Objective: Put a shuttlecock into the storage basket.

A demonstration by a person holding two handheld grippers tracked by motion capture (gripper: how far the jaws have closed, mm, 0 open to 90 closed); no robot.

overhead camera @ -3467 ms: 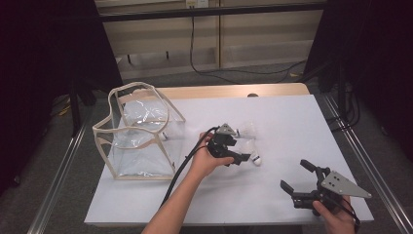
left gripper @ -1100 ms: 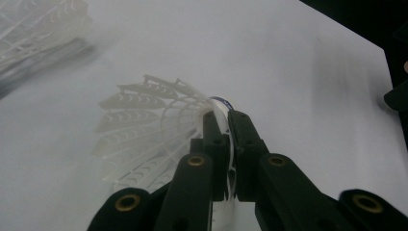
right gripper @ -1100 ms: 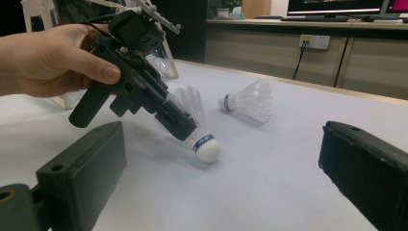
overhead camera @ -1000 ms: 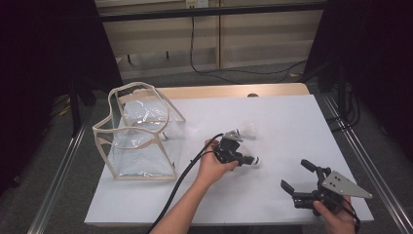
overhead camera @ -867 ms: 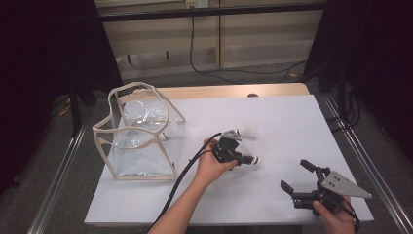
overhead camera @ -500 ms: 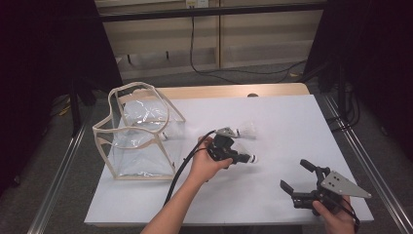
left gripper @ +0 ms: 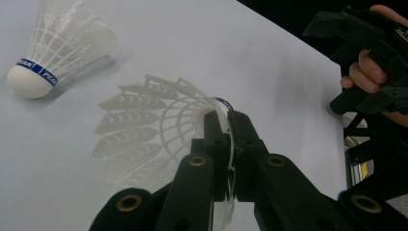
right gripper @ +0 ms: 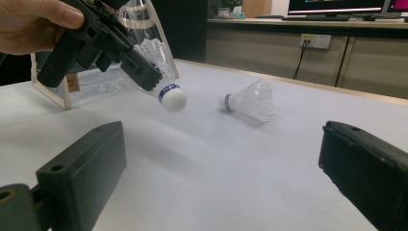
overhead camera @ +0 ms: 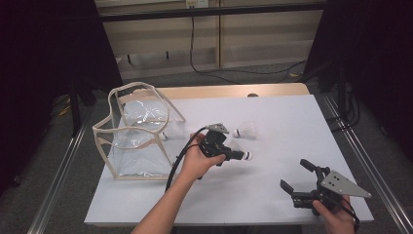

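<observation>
My left gripper (overhead camera: 242, 156) is shut on a white shuttlecock (overhead camera: 235, 147), pinching its feather skirt near the cork and holding it just above the white table (overhead camera: 272, 195). In the left gripper view the jaws (left gripper: 226, 122) clamp the shuttlecock (left gripper: 154, 120) with its cork pointing away. The right gripper view shows that gripper (right gripper: 139, 67) holding the shuttlecock (right gripper: 166, 94) cork-down in the air. A second shuttlecock (overhead camera: 246, 130) (left gripper: 57, 43) (right gripper: 250, 103) lies on its side on the table just beyond. My right gripper (overhead camera: 295, 174) (right gripper: 221, 163) rests open at the near right corner.
A clear plastic bag with beige trim (overhead camera: 139, 131) (right gripper: 139, 21) stands open on the left part of the table. The table's near edge runs just below my right hand. Metal rails flank the table on both sides.
My left gripper has closed on the shuttlecock that lay on the table and lifted it, drifting slightly left toward the bag. The right gripper has stayed still.
</observation>
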